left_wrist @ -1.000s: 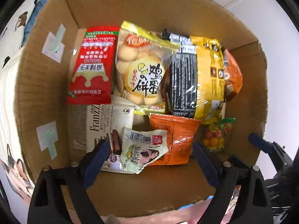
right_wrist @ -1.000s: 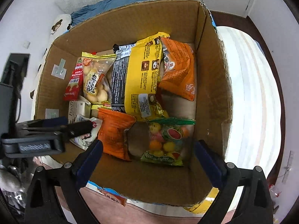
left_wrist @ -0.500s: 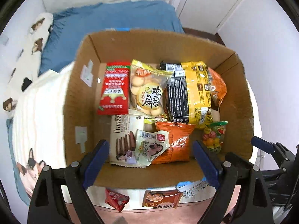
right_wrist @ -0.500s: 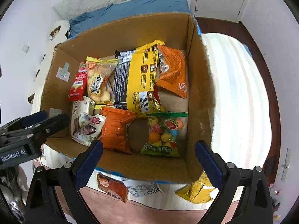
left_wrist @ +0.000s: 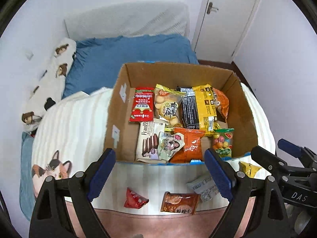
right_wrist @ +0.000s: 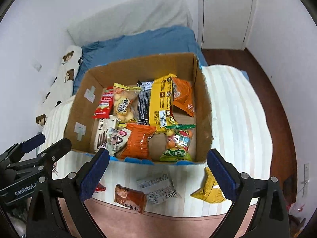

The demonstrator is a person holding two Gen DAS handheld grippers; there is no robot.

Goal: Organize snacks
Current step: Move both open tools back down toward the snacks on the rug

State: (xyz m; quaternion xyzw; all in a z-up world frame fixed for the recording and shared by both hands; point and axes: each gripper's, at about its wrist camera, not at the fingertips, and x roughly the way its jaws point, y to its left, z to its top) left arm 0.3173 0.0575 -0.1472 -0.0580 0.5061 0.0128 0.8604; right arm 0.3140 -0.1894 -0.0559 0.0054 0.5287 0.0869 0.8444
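A: Cardboard box (left_wrist: 243,109) sits mid-frame on the striped white blanket (left_wrist: 75,127), already well stocked: red packet (left_wrist: 142,105) upper left inside, yellow bag (left_wrist: 205,107) toward the upper right, orange bag (left_wrist: 188,144) and fruit-candy bag (left_wrist: 222,143) along the near wall.

B: Grippers?

A: Left gripper (left_wrist: 158,175) has its jaws spread wide, nothing between them. Right gripper (right_wrist: 157,176) the same, wide and empty. Both hang above the near edge of the blanket.

B: What's left outside?

A: Four loose packs at lower frame, in front of the box: small red pack (left_wrist: 135,198), brown cookie pack (left_wrist: 179,203), white pack (right_wrist: 156,187), yellow pack (right_wrist: 208,189).

B: So which step?

A: Between picks, I'd judge. Packing mostly done, stragglers remain.

B: Next move?

A: Likely drop one gripper onto a loose pack. The yellow one lies just beside the right gripper's lower-right finger; the red one nearest the left. Flat foil wants a pinch on an edge or crimp.
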